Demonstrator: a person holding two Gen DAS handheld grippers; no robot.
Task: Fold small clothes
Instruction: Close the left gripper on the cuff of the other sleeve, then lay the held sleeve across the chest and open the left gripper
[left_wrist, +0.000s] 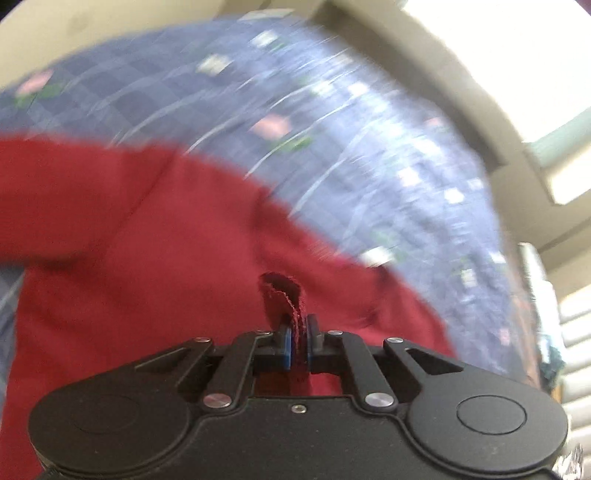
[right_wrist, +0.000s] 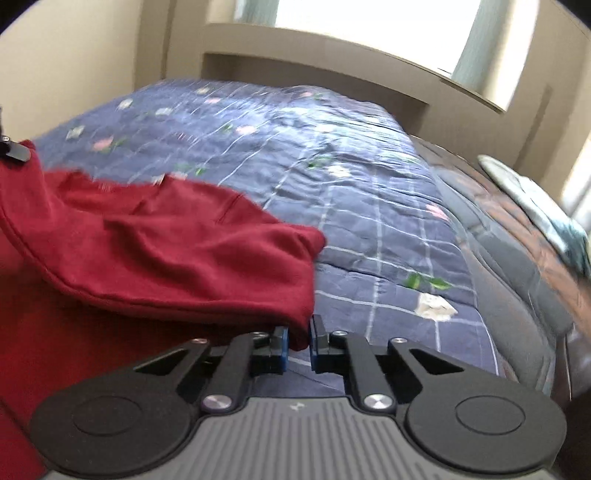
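A dark red garment (left_wrist: 147, 240) lies spread on a bed with a blue checked, flowered quilt (left_wrist: 332, 110). In the left wrist view my left gripper (left_wrist: 298, 332) is shut on a pinched-up edge of the red cloth, which sticks up between the blue pads. In the right wrist view the red garment (right_wrist: 166, 243) is folded over itself, and my right gripper (right_wrist: 298, 338) is shut on its near right corner. A small black part (right_wrist: 14, 149) shows at the far left edge by the cloth.
The quilt (right_wrist: 351, 177) covers the bed to a beige headboard (right_wrist: 314, 74) under a bright window (right_wrist: 369, 26). A brown blanket and a pale green cloth (right_wrist: 535, 206) lie along the bed's right side. A beige wall (right_wrist: 74, 66) stands at the left.
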